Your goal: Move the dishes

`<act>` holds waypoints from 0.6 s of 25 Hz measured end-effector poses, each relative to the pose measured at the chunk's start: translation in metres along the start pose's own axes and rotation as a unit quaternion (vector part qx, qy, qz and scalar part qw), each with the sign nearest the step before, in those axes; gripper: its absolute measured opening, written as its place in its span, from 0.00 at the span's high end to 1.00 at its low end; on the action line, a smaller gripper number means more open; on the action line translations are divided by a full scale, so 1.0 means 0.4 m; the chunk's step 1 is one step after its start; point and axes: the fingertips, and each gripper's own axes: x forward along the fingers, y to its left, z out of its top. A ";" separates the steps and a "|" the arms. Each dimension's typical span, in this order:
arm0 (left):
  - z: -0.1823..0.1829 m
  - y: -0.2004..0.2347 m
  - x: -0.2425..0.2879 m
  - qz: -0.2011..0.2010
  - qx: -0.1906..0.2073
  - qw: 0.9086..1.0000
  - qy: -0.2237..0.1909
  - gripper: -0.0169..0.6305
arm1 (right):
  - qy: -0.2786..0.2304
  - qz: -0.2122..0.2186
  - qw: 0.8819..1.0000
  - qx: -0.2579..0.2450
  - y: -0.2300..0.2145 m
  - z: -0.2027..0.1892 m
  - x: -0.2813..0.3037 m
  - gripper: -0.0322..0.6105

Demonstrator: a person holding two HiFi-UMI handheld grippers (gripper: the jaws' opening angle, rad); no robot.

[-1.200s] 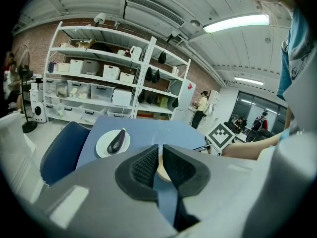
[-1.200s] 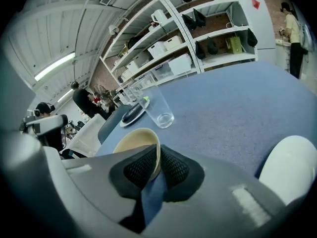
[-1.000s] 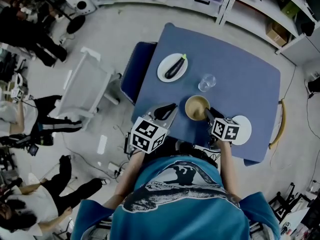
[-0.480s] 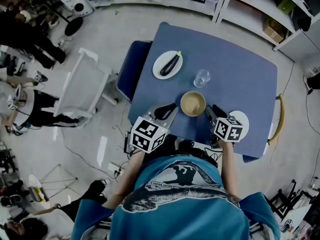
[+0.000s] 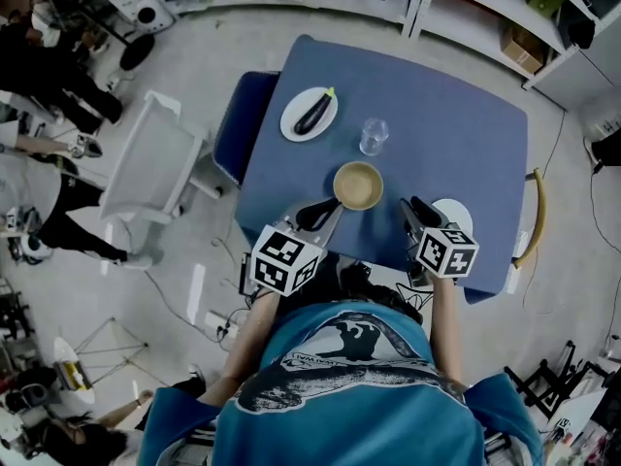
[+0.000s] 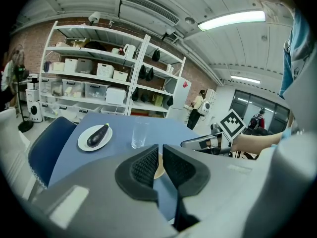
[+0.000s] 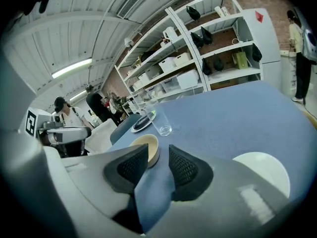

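Tan bowl (image 5: 358,184) sits near the table's (image 5: 456,124) front edge. Left gripper (image 5: 328,208) at its 8 o'clock, jaws clenched, empty. Right gripper (image 5: 411,207) at 4 o'clock, jaws released, empty. Best bet: straddle the near rim squarely, clamp firmly, lift level, clear of the glass (image 5: 374,136) at 12 o'clock.

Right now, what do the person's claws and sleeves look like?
The left claw and right claw: grey bodies, black textured pads, each bearing a white cube with black square markers. Teal short-sleeved printed T-shirt.
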 end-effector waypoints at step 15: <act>-0.126 -0.198 0.025 -0.003 -0.013 1.000 0.010 0.91 | -0.012 0.030 0.999 -0.031 -0.030 -0.082 -0.163 0.74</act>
